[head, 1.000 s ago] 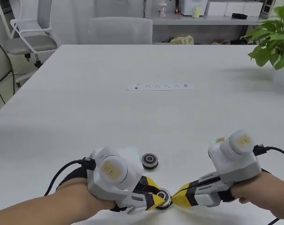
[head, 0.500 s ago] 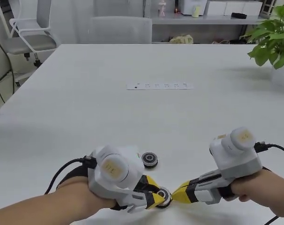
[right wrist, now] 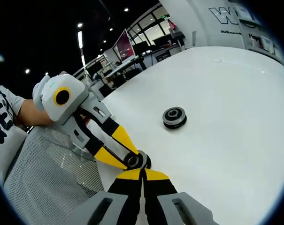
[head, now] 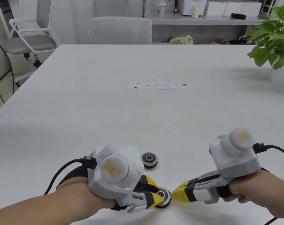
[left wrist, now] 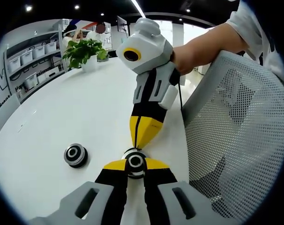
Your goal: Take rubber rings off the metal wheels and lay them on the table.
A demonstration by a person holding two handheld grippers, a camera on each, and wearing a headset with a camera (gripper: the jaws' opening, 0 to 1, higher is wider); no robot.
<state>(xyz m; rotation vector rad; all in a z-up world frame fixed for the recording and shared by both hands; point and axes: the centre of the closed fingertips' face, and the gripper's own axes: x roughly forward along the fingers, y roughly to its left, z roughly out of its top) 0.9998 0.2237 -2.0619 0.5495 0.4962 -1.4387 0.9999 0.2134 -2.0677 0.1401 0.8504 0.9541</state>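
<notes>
Far upper left of the head view there's a white chair [head: 26, 35] behind the table [head: 85, 103], which is big and pale and takes up most of the frame.

Bottom, a bit left of centre, is the left gripper [head: 156, 199]. It's held low over the near edge of the table with its yellow tips pointing right. Its jaws are only a little way apart and clamped on one metal wheel [head: 163, 197], one tip on each side. The left gripper view shows it nicely, with the wheel sitting low in the middle of the frame between the two yellow tips.

Just above that and a touch left, a second wheel [head: 149, 160] lies flat on the table by itself. It's near the grippers but touching nothing, with a dark band round the outside and a shiny middle. Higher up, around mid-frame, a white power strip [head: 160, 86] lies flat.

Moving right, the right gripper [head: 176, 197] comes in from the bottom right pointing left, with its tip right up against the rim of that metal wheel. Its jaws are pressed together, and I can't see any gap between them in the right gripper view. Whether it's got the rubber ring pinched in there I honestly can't tell, it's too small.

The upper right corner has a leafy green plant [head: 272, 37].
</notes>
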